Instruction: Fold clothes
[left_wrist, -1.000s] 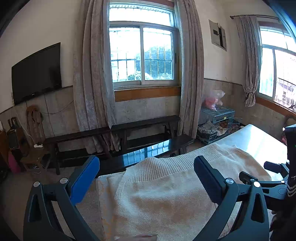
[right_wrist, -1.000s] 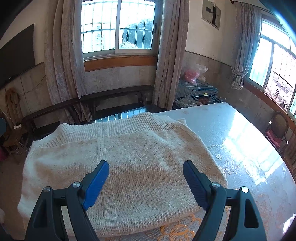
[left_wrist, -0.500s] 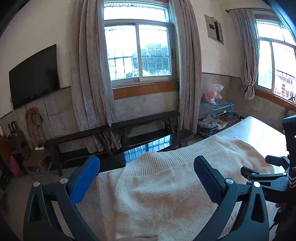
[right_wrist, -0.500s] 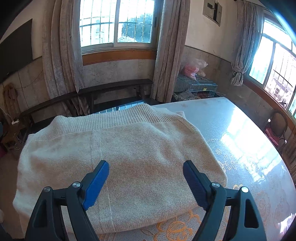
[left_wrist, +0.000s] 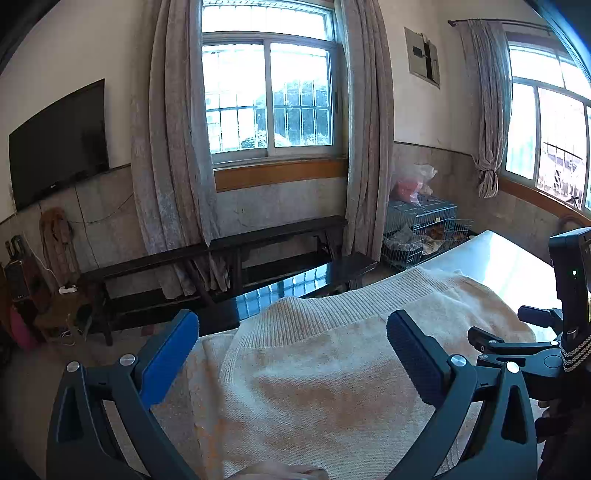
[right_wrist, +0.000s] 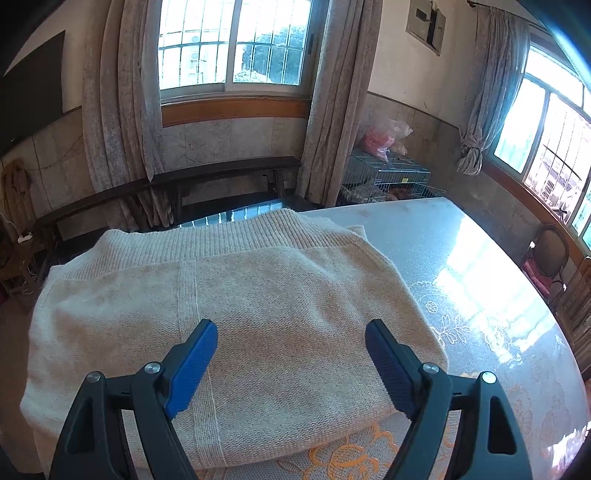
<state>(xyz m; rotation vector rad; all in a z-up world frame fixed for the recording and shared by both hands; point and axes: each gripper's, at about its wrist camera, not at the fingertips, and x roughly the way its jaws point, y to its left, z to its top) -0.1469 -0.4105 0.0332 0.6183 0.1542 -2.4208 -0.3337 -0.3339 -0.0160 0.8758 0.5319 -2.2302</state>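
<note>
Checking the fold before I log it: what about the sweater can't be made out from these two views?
- Sweater near edge: right wrist view, hidden behind the right gripper.
- Its sleeves: neither view shows them; presumably tucked under.
- Its right side: left wrist view, blocked by the left gripper finger.

Folded sweater (right_wrist: 236, 317) on glossy table (right_wrist: 491, 295)

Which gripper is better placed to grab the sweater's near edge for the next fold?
Probably right: the right gripper hangs open over the sweater, its near folded edge in view. The left gripper, also open, sits toward its side.
</note>
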